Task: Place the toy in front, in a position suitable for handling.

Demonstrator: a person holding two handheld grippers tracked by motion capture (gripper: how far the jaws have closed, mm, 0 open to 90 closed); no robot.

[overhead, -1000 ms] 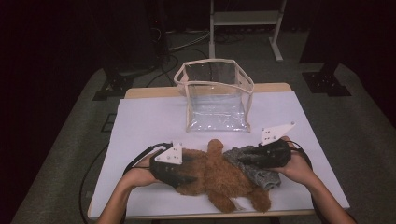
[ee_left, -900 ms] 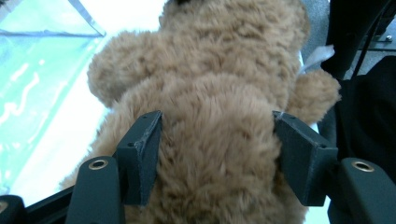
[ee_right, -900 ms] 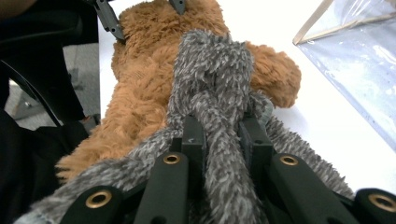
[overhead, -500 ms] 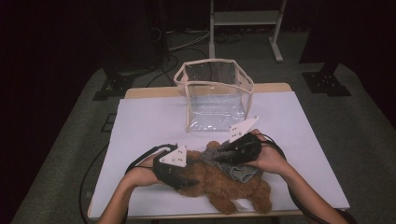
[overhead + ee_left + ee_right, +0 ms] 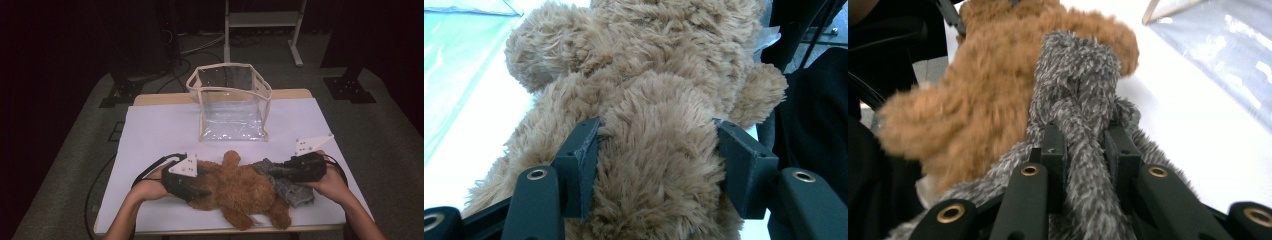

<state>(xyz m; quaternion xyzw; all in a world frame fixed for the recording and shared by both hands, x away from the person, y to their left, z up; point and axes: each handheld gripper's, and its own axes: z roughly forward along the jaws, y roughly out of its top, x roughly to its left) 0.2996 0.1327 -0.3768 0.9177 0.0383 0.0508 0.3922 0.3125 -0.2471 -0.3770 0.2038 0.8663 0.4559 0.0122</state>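
Observation:
A brown teddy bear lies near the front edge of the white table. My left gripper comes in from the left and is shut on it. In the left gripper view both pads press into the fur of the teddy bear. A grey fuzzy cloth lies against the bear's right side. My right gripper points left and is shut on it. The right gripper view has a strand of the grey cloth pinched between the jaws of my right gripper, with the bear just behind.
A clear plastic bag with a cream rim stands open at the back middle of the table. Bare white surface lies between it and the bear. Dark floor, cables and a metal stand surround the table.
My right gripper swung left over the bear half a second ago and has come back to the right with the grey cloth in it. The left gripper stayed on the bear.

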